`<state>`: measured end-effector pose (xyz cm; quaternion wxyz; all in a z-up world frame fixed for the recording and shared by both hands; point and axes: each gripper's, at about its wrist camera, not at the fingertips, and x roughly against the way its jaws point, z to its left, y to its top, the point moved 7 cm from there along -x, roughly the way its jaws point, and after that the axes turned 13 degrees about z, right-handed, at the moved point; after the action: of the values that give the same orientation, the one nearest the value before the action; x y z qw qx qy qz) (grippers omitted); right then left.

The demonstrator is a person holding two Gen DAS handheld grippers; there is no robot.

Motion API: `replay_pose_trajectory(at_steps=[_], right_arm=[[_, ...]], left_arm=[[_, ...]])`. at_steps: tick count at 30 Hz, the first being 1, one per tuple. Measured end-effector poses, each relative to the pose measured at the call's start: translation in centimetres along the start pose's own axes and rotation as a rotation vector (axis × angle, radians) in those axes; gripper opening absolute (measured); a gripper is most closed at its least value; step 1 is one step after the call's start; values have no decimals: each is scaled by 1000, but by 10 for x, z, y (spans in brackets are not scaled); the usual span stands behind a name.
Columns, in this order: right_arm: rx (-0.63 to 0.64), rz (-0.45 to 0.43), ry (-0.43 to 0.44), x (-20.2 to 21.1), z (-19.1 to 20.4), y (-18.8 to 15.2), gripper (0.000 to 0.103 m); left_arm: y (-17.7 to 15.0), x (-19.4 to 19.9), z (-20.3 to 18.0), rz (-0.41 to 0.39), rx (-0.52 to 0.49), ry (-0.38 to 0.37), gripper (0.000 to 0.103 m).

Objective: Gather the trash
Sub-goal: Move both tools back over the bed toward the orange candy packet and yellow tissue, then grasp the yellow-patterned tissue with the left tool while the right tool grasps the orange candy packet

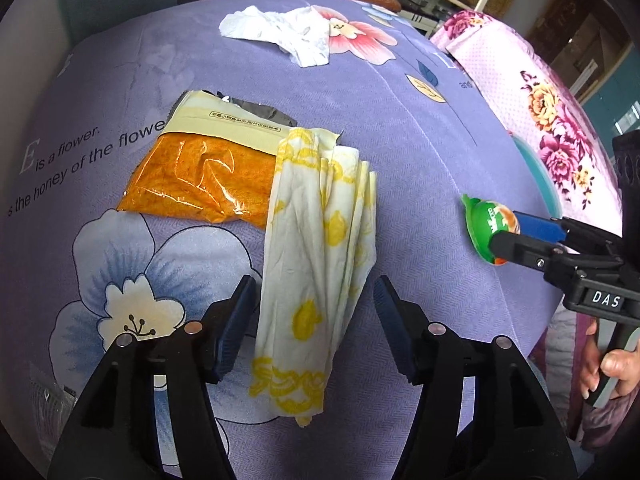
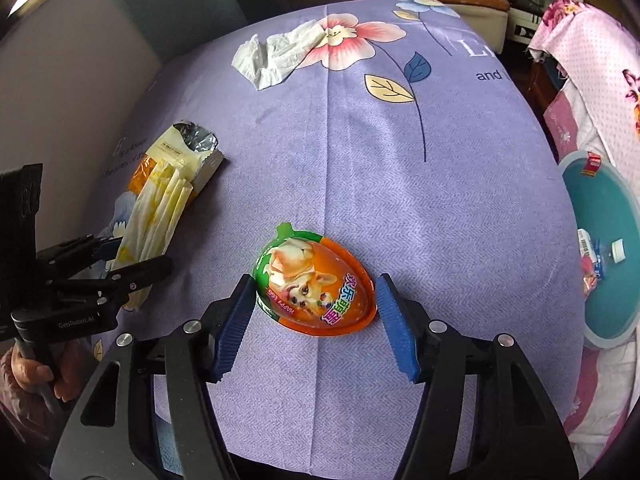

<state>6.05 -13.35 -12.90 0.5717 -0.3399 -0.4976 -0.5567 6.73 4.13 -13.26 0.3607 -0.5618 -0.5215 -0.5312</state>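
Two grabs are lining up at once. The left hand-held gripper hangs over the folded napkin, white with yellow print, and its jaws stand spread on either side of it. The left pad sits just beside the napkin's edge and the right pad stands clear, so nothing is pinched. The napkin's long axis runs straight ahead from this gripper, away along the line of the fingers, so the jaws straddle it across its narrow width. That looks like the right way to take it. Its far end lies over the orange snack wrapper, ahead and to the left.

The right hand-held gripper frames the egg-shaped toy pack, orange and green with a puppy on it. The jaws are parted here too, with the pads just beside the pack's two sides. I cannot tell whether they touch yet. The pack's long axis lies slantwise between the pads, its green tip pointing ahead and left.

Each piece sits directly between its own gripper's fingers on the purple flowered cloth. A crumpled white tissue waits far ahead, well apart from both. The teal bin stands off to the right of the right gripper, so by my reading that hand has the shorter trip.
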Motion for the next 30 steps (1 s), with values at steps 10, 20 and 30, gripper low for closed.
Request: replay_pose_trajectory(at_steps=[10, 20, 30], right_arm=[[-94, -57, 44, 20, -42, -3, 59], [-178, -115, 99, 40, -85, -16, 59], [-169, -102, 140, 36, -80, -20, 60]], left_arm=[[9, 16, -37, -47, -46, 43, 22], [24, 11, -90, -31, -130, 59, 21], [22, 2, -47, 9, -18, 89, 73]])
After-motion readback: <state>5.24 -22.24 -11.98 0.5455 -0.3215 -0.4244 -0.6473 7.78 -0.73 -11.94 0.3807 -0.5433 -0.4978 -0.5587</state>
